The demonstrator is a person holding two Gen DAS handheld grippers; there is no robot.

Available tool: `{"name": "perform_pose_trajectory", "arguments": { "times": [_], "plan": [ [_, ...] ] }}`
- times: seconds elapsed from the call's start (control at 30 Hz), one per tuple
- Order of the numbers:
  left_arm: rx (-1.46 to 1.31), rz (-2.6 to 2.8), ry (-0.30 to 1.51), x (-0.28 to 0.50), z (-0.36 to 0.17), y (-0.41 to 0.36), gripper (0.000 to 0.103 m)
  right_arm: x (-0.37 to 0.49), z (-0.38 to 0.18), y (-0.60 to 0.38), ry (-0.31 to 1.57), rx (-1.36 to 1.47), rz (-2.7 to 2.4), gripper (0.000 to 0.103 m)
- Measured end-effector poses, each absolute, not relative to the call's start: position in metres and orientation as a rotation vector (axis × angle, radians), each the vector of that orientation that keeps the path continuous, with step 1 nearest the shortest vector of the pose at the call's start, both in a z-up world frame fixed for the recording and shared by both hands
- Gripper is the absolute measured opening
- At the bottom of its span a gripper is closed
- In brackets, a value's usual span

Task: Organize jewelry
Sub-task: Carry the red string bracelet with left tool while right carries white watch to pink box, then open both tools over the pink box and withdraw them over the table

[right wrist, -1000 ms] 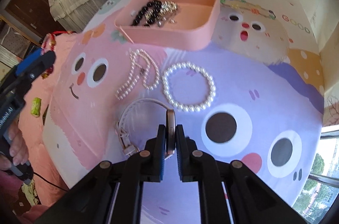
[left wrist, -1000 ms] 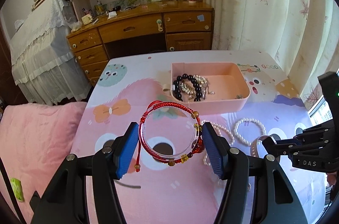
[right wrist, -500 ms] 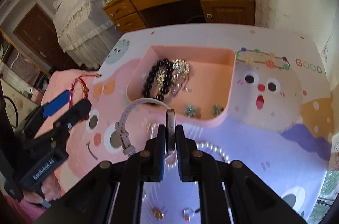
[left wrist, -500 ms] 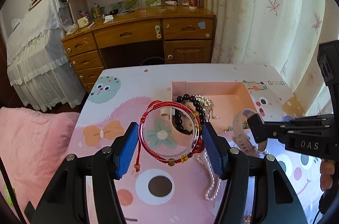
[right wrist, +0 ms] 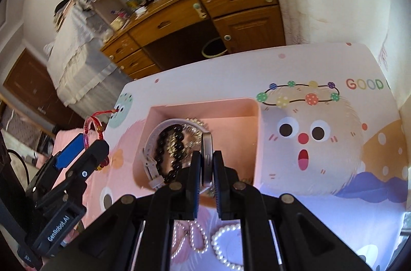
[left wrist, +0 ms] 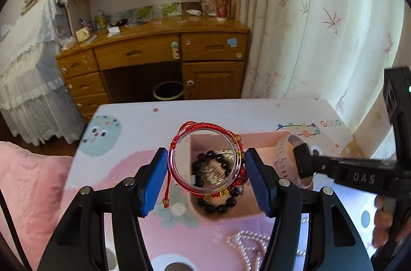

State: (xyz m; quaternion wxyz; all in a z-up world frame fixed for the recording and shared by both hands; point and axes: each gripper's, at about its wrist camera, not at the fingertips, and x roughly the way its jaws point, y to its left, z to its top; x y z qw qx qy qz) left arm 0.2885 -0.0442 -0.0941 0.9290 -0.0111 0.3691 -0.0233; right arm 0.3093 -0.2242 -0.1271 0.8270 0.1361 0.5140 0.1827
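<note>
My left gripper (left wrist: pixel 205 177) is shut on a clear pink bangle wound with a red beaded cord (left wrist: pixel 179 169), held above the left part of the pink tray (left wrist: pixel 259 215). My right gripper (right wrist: pixel 205 168) is shut on a watch (right wrist: pixel 206 155) with a pale pink strap (right wrist: pixel 150 160), held over the tray (right wrist: pixel 246 104). A black bead bracelet (right wrist: pixel 177 150) and a silvery piece lie in the tray. The watch (left wrist: pixel 285 163) and right gripper (left wrist: pixel 303 163) show at right in the left wrist view; the bangle (right wrist: pixel 88 129) and left gripper (right wrist: pixel 84 150) show at left in the right wrist view.
Pearl strands (right wrist: pixel 197 237) and a pearl bracelet (right wrist: pixel 226 242) lie on the cartoon-print table cover (right wrist: pixel 308 142) in front of the tray. A pink cushion (left wrist: pixel 28 189) lies left of the table. A wooden desk (left wrist: pixel 154 52) and curtain (left wrist: pixel 321 14) stand behind.
The right gripper lifted the watch off the table and carried it over the tray. The left gripper moved forward and right with the bangle until it hangs over the tray's left part.
</note>
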Motion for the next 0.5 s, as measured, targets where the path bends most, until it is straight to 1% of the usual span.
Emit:
{"name": "perform_pose_trajectory", "arguments": {
  "times": [0.07, 0.13, 0.17, 0.2, 0.23, 0.3, 0.37, 0.43, 0.5],
  "plan": [
    [-0.038, -0.069, 0.776, 0.298, -0.098, -0.045, 0.060, 0.312, -0.131, -0.226, 1.097, 0.305, 0.374, 0.009],
    [-0.037, -0.089, 0.792, 0.304, -0.102, -0.046, 0.060, 0.315, -0.135, -0.227, 1.106, 0.324, 0.362, 0.013],
    [-0.033, -0.099, 0.804, 0.306, -0.104, -0.047, 0.061, 0.315, -0.137, -0.228, 1.114, 0.329, 0.356, 0.013],
    [-0.024, -0.106, 0.825, 0.309, -0.106, -0.048, 0.065, 0.317, -0.140, -0.229, 1.125, 0.336, 0.349, 0.013],
    [-0.014, -0.107, 0.844, 0.309, -0.109, -0.050, 0.073, 0.319, -0.142, -0.230, 1.132, 0.353, 0.334, 0.014],
    [0.008, -0.108, 0.867, 0.310, -0.111, -0.052, 0.080, 0.320, -0.141, -0.234, 1.129, 0.387, 0.320, 0.016],
    [0.034, -0.121, 0.871, 0.308, -0.111, -0.054, 0.080, 0.318, -0.137, -0.238, 1.119, 0.407, 0.304, 0.021],
    [0.056, -0.125, 0.874, 0.304, -0.109, -0.055, 0.085, 0.316, -0.132, -0.241, 1.110, 0.418, 0.293, 0.033],
    [0.065, -0.127, 0.872, 0.300, -0.106, -0.055, 0.085, 0.314, -0.128, -0.243, 1.105, 0.420, 0.287, 0.034]
  ]
}}
